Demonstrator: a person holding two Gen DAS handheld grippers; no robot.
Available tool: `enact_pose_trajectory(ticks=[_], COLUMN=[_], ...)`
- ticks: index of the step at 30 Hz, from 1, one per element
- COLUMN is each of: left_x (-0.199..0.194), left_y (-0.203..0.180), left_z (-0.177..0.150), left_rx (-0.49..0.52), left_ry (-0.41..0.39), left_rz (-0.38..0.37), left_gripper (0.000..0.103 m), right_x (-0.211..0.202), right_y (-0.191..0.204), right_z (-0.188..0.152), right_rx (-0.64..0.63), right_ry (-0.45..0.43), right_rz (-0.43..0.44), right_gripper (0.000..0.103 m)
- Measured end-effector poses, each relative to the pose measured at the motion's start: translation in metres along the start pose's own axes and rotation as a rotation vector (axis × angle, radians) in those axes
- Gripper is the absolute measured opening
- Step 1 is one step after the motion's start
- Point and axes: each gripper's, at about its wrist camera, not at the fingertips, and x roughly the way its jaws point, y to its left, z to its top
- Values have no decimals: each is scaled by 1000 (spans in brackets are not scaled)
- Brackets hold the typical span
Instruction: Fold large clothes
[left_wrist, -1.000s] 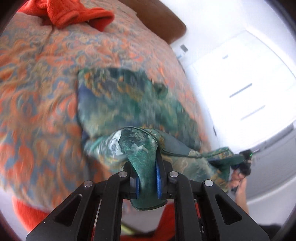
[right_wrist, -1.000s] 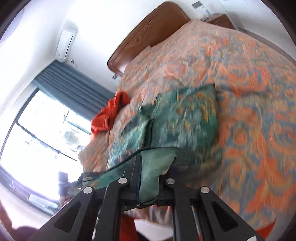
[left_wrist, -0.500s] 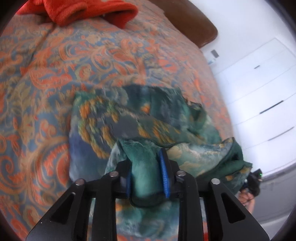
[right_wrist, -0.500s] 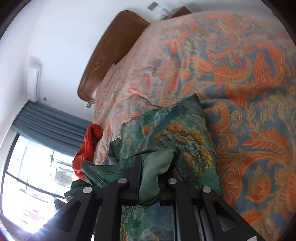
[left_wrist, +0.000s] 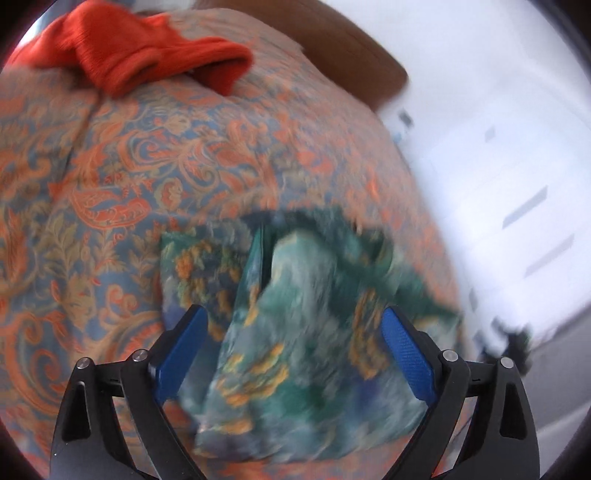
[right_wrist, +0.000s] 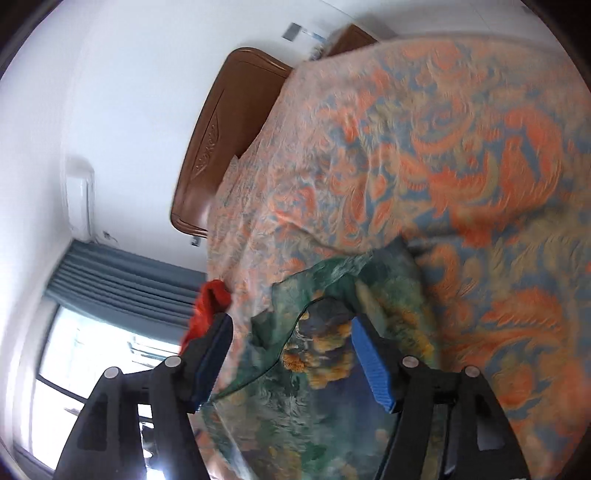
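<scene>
Below: green patterned garment (left_wrist: 295, 332) lies bunched on orange paisley bedspread (left_wrist: 110, 177), between spread blue pads of left gripper (left_wrist: 293, 354). Right gripper (right_wrist: 291, 365) likewise wide, gripping nothing, above same garment (right_wrist: 332, 369). Red cloth (left_wrist: 147, 55) farther up bed, near wooden headboard (right_wrist: 225, 140).

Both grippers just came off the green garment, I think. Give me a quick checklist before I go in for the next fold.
1. Left gripper open, holding nothing: ok.
2. Right gripper open, holding nothing: ok.
3. Green patterned garment lying on the bedspread, not hanging off: ok.
4. Garment flat and smooth: not ok, top layer looks bunched.
5. Fold edges aligned: cannot tell, both views are blurred.
6. Orange garment apart from the green one: ok.
</scene>
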Motion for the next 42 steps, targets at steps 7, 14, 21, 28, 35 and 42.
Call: enact_pose_trajectory(ticks=[7, 14, 21, 28, 35, 42], left_x=[58, 87, 23, 2, 70, 158], left_y=[-34, -53, -59, -84, -78, -13], left_z=[-1, -6, -16, 35, 72, 45], left_rx=[258, 337, 370, 327, 319, 277], left_ry=[60, 72, -83, -297, -357, -200], left_rz=[206, 322, 294, 345, 505, 590], left_gripper=[95, 13, 11, 11, 11, 14], right_x=[26, 84, 65, 61, 116, 191], right_y=[30, 38, 65, 128, 154, 91], right_z=[-25, -39, -64, -45, -9, -11], right_rx=[-407, -528, -743, -843, -847, -870], right_ry=[134, 145, 65, -146, -291, -161], right_rz=[-273, -480, -532, -575, -658, -796], right_gripper=[68, 50, 12, 12, 12, 11])
